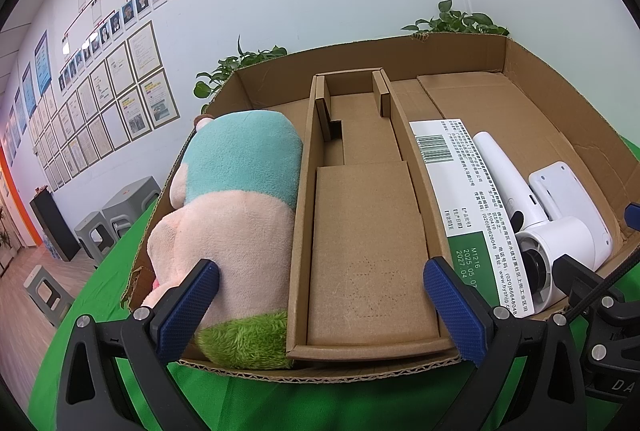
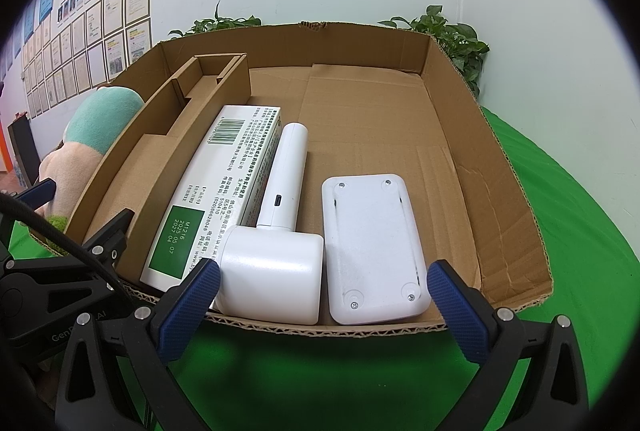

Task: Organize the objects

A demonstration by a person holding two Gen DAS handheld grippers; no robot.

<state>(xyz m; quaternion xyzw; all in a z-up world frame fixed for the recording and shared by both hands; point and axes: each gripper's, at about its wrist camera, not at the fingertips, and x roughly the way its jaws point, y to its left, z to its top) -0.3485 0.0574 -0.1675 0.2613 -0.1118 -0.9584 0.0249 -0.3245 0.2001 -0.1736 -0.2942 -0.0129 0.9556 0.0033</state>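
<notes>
A shallow cardboard box (image 1: 560, 87) (image 2: 500, 159) lies on the green cloth. Inside, from left: a pink, teal and green plush toy (image 1: 236, 215) (image 2: 96, 127), a brown cardboard insert (image 1: 368, 223) (image 2: 168, 135), a white and green carton (image 1: 468, 207) (image 2: 216, 191), a white handheld fan-like device (image 1: 520, 207) (image 2: 280, 231) and a flat white device (image 1: 568, 199) (image 2: 372, 243). My left gripper (image 1: 320, 307) stands open at the box's near edge, with nothing between its fingers. My right gripper (image 2: 324, 311) is open too, in front of the white devices, holding nothing.
Green cloth (image 2: 560, 215) covers the table around the box. Potted plants (image 2: 452, 35) stand behind it against a white wall with framed papers (image 1: 120, 103). Grey stools (image 1: 116, 215) sit on the floor to the left.
</notes>
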